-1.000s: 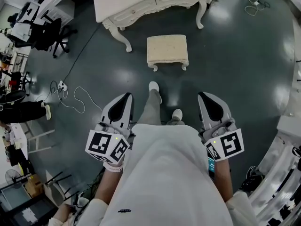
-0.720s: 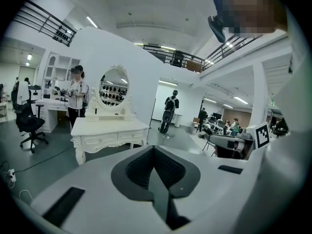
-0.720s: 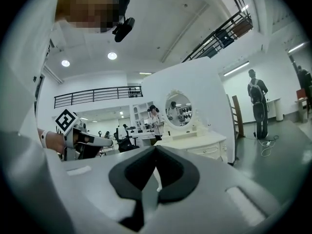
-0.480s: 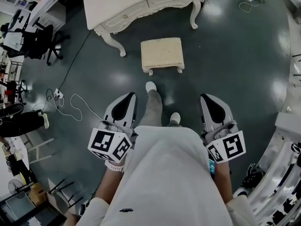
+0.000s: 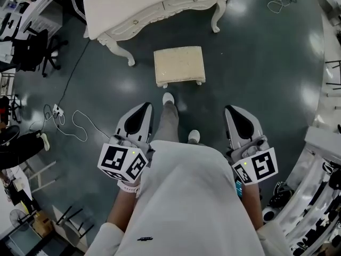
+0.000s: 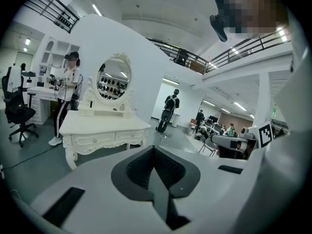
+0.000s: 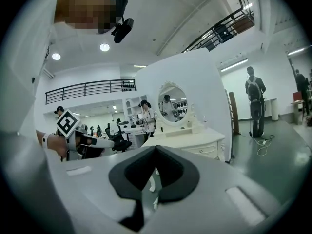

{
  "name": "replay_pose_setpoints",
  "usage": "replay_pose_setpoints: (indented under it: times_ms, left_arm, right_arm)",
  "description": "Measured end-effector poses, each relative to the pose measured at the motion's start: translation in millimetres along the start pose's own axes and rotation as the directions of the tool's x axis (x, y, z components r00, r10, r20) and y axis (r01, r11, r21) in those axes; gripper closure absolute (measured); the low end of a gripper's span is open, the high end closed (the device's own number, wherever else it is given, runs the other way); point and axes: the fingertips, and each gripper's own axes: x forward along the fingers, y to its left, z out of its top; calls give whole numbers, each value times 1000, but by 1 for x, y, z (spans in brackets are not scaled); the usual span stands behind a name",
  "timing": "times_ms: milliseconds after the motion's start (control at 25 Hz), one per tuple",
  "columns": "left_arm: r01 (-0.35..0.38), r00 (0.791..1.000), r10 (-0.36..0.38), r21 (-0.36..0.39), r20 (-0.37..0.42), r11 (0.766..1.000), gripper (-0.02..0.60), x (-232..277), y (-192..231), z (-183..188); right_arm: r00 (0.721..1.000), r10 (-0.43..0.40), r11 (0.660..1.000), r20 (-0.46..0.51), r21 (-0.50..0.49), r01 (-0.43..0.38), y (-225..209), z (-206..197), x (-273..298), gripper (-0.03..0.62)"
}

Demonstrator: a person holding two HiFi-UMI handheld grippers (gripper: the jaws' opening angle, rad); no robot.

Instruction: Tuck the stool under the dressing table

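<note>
**Stool standing clear of the dressing table, both tongs empty**

The cream rectangular stool (image 5: 179, 65), with a padded top and short carved legs, is standing on the dark floor just near of the white dressing table (image 5: 154, 4), apart from it and facing the gap between its curved front legs. The person's shoe (image 5: 168, 98) is resting just near of the stool. A white cable (image 5: 80, 122) is lying on the floor to the left. The left gripper (image 5: 144, 108) and right gripper (image 5: 232, 110) are each holding their jaws pressed together on nothing.
</note>
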Motion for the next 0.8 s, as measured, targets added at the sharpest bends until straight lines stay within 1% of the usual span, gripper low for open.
replay_pose_setpoints:
  times_ms: [160,520,720,800]
  left_arm:
    - [14,1000,-14,-6,9,1000,574,17,28,20]
    - [67,997,-66,-13,46,998,574,59,97,86]
    - [77,995,-73,-50,66,996,574,81,144,111]
    - [96,994,-93,-56,63,994,574,89,158,117]
  right_arm:
    - [1000,4,1000,-6,-12,-4,3,14,39,584]
    - [1000,-14,999,25,-36,14,7,61,143,585]
    - [999,-40,998,25,-46,41,6,70,194,585]
    - [998,-55,998,28,-40,56,6,73,210,583]
